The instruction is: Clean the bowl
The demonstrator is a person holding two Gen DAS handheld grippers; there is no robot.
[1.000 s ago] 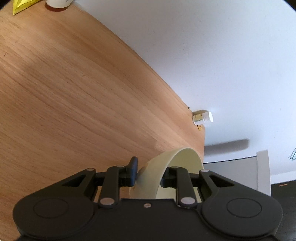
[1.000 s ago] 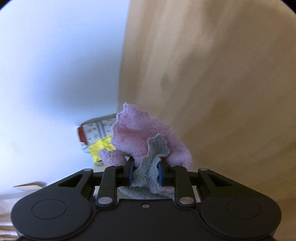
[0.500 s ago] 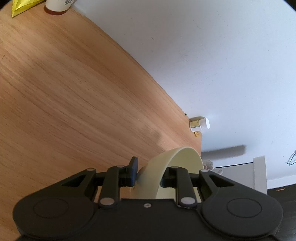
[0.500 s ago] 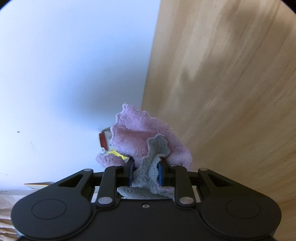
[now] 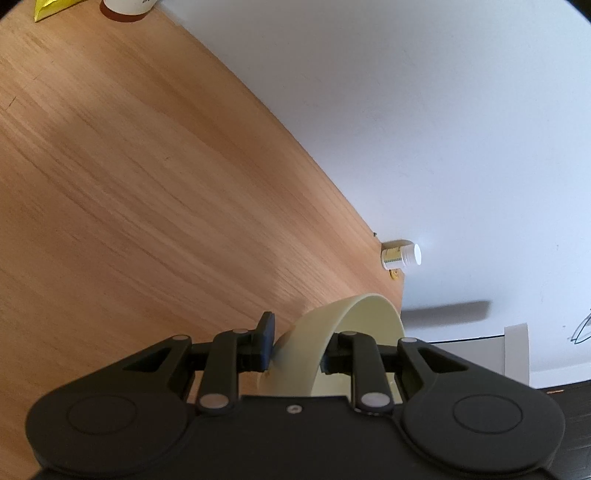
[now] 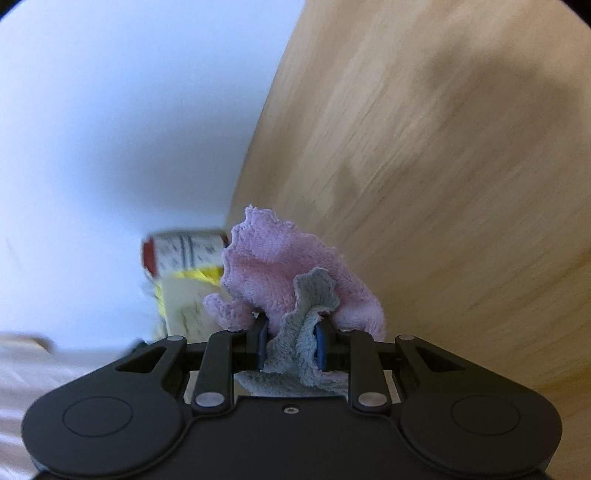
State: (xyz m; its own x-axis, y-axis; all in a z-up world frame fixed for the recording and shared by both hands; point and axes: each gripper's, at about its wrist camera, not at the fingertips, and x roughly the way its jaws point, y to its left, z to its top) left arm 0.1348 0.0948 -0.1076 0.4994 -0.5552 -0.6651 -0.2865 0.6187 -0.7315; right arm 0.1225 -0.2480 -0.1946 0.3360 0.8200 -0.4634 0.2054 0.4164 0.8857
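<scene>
In the left wrist view my left gripper (image 5: 297, 349) is shut on the rim of a pale yellow bowl (image 5: 354, 325). The bowl is held on edge above the wooden table (image 5: 129, 184), and its lower part is hidden behind the gripper body. In the right wrist view my right gripper (image 6: 290, 345) is shut on a bunched pink and grey cloth (image 6: 291, 269). The cloth sticks out past the fingertips, above the table (image 6: 443, 166). The bowl does not show in the right wrist view.
A small white-capped bottle (image 5: 400, 255) stands at the table's far edge by the white wall. A cup (image 5: 127, 7) and a yellow packet (image 5: 51, 8) are at the top left. A red-capped container (image 6: 184, 251) and yellow packaging (image 6: 184, 295) lie blurred behind the cloth.
The left gripper with the bowl has shifted slightly; the bottle sits a little lower right. The right gripper has swung with the cloth, and the red-capped container is in fuller view, blurred.
</scene>
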